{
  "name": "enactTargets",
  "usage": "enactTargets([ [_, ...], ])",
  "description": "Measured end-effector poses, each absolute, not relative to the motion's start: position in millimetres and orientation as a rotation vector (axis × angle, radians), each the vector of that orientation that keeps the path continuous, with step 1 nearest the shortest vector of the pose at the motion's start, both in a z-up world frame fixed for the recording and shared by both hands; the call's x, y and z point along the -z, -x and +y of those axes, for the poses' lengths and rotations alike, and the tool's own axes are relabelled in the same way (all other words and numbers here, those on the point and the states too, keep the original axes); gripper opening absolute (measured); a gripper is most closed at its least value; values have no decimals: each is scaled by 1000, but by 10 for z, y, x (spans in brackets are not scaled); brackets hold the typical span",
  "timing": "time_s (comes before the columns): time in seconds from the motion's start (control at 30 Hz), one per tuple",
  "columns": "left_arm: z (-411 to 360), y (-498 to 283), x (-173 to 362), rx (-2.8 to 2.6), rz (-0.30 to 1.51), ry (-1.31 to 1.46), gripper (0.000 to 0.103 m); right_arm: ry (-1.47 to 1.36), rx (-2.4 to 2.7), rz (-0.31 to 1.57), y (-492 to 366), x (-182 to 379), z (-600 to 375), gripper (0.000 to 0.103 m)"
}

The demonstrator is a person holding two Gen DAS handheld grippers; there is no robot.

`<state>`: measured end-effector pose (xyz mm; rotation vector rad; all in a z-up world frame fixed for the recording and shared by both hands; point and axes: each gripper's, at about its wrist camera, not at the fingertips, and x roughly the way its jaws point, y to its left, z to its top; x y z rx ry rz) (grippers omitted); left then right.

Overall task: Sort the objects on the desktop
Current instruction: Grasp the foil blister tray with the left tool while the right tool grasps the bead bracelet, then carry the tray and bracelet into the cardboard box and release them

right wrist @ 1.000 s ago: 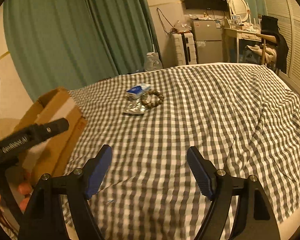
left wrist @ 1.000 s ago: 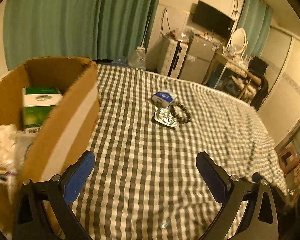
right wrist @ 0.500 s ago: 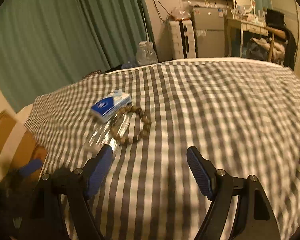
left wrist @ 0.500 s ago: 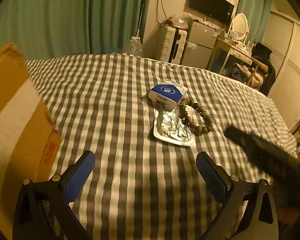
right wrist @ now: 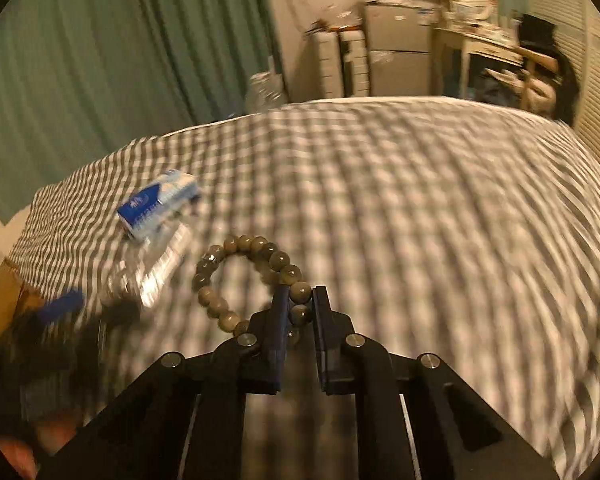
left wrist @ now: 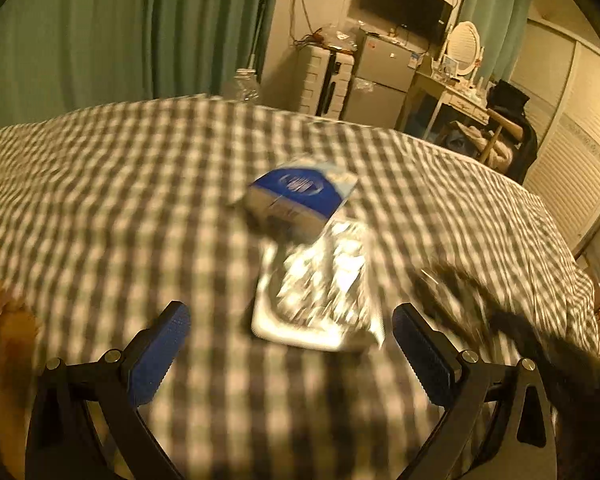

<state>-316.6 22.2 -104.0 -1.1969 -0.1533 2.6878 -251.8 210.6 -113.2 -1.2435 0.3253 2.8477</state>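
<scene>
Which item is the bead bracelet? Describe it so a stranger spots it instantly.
Start at the checked tablecloth. Near its left side lie a blue tissue pack and a silver foil sheet. Right of them, the bead bracelet is the only ring of round brownish beads.

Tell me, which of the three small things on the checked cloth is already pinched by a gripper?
The bead bracelet: the right gripper is shut on its beads. The blue packet and foil sheet lie untouched.

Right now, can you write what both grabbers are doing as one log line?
right gripper: shut on bead bracelet | left gripper: open, empty, just short of foil pack | blue tissue pack: on checked cloth
</scene>
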Motion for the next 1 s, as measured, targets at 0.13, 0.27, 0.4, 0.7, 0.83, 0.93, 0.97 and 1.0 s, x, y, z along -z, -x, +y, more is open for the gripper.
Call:
enactTargets([
  [0.13, 422, 3357, 1040, -2692, -123, 1209, 103, 1256, -2792, 416, 2368, 1101, 2348, 11],
  [0.27, 555, 3400, 1109, -2686, 56, 1254, 85, 1233, -2819, 407, 2225, 1010, 2299, 11],
  [0.4, 513, 3322, 1057, -2642, 44, 1254, 70, 1261, -2834, 425, 2206, 976, 2235, 11],
  [0.7, 167, 2555, 820, -2608, -109, 1274, 70, 1260, -2917, 464, 1840, 725, 2028, 11],
  [0.83, 61, 2150, 668, -2607, -149, 1267, 70, 1294, -2930, 484, 1564, 645, 1936, 11],
  [0.93, 4, 1799, 489, -2624, -163, 1236, 70, 1302, -2943, 482, 1339, 556, 1869, 11],
  [0.97, -38, 1672, 434, -2624, -180, 1228, 70, 1302, -2947, 470, 1267, 521, 1835, 11],
  [1.0, -87, 1563, 384, -2631, -202, 1222, 70, 1309, -2952, 451, 1187, 478, 1787, 11],
])
